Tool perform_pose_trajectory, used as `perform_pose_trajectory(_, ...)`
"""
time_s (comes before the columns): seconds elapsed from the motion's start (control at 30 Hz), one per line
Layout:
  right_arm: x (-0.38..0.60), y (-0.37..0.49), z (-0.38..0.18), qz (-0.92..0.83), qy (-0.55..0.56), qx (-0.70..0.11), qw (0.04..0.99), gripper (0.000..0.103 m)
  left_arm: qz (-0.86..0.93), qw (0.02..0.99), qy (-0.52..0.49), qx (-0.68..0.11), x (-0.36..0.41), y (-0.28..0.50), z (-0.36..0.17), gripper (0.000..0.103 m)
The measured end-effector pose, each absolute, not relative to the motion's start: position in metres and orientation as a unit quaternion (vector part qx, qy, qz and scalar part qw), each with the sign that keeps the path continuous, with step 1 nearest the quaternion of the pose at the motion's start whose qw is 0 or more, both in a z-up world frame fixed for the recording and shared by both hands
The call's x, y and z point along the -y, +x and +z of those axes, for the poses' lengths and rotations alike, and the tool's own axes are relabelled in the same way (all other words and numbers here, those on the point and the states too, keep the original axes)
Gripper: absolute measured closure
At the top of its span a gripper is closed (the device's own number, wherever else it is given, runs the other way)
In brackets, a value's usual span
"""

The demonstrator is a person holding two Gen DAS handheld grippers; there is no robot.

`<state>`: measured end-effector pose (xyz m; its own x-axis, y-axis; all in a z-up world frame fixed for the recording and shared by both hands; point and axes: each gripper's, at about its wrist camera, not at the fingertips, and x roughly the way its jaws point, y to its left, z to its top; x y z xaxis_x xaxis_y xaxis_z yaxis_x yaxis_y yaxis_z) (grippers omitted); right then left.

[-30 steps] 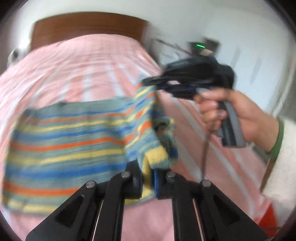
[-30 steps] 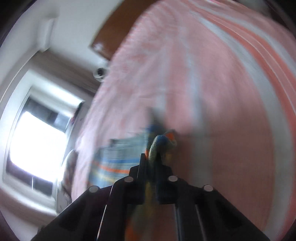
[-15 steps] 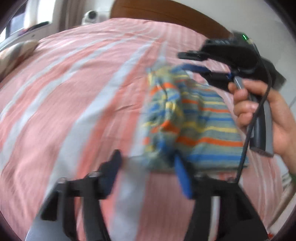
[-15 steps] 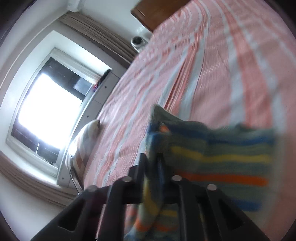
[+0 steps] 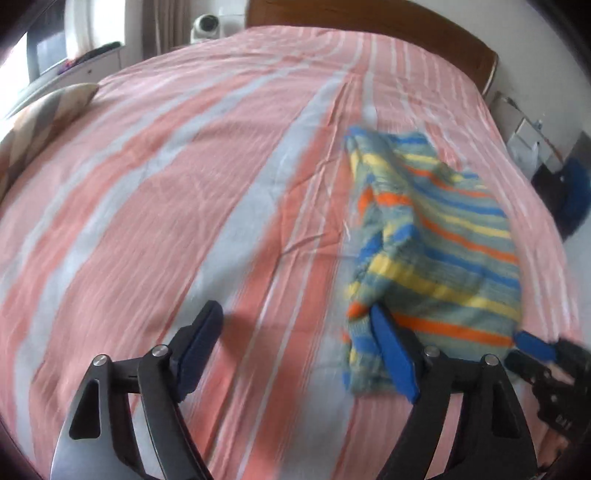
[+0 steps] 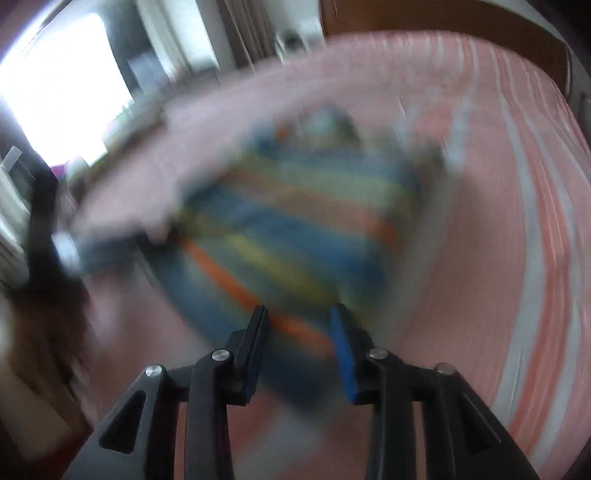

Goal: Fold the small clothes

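Observation:
A small striped garment (image 5: 436, 254), blue, yellow, orange and grey-green, lies folded over on the pink striped bed (image 5: 184, 184). My left gripper (image 5: 295, 332) is open and empty, just left of the garment's near edge; its right finger (image 5: 391, 354) is beside the cloth. In the right wrist view the garment (image 6: 295, 236) is blurred, lying ahead of my right gripper (image 6: 299, 328), which is open and empty at its near edge. The right gripper also shows in the left wrist view (image 5: 543, 354) at the garment's near right corner.
A pillow (image 5: 40, 122) lies at the bed's left edge. A wooden headboard (image 5: 369, 22) stands at the far end. A camera (image 5: 207, 26) and drawers (image 5: 85, 62) stand beyond the bed on the left. Clutter (image 5: 554, 173) stands off the bed's right side.
Both grippers held the garment a second ago. The left one opened first, then the right. The garment now lies folded on the bed, and both grippers have drawn back.

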<state>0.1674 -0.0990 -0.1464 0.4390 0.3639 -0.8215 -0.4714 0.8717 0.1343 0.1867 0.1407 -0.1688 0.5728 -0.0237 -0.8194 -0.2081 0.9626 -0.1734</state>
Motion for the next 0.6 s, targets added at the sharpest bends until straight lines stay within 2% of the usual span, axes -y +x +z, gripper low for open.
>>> perform_pose_trajectory(0.03,0.108,0.155,-0.137,0.239,-0.037,-0.453,0.858,0.065,0.058,0.886,-0.116,-0.446,-0.138,0.175,-0.157,0.019)
perform_pose_trajectory(0.1,0.129,0.124,-0.114,0.228,0.006,-0.410,0.883,0.044,0.064,0.903,-0.079,-0.417,-0.129,0.151,-0.136,0.007)
perform_pose_trajectory(0.13,0.138,0.110,-0.106,0.218,0.019,-0.390,0.894,0.028,0.063,0.910,-0.060,-0.405,-0.124,0.144,-0.129,0.005)
perform_pose_trajectory(0.17,0.148,0.096,-0.100,0.203,0.029,-0.371,0.906,0.024,0.066,0.917,-0.039,-0.392,-0.118,0.135,-0.121,0.005)
perform_pose_trajectory(0.27,0.163,0.069,-0.097,0.165,0.036,-0.361,0.917,0.024,0.071,0.925,-0.008,-0.374,-0.107,0.126,-0.109,0.005)
perform_pose_trajectory(0.6,0.189,0.032,-0.102,0.124,0.022,-0.369,0.921,0.024,0.063,0.931,0.000,-0.360,-0.095,0.107,-0.097,0.005)
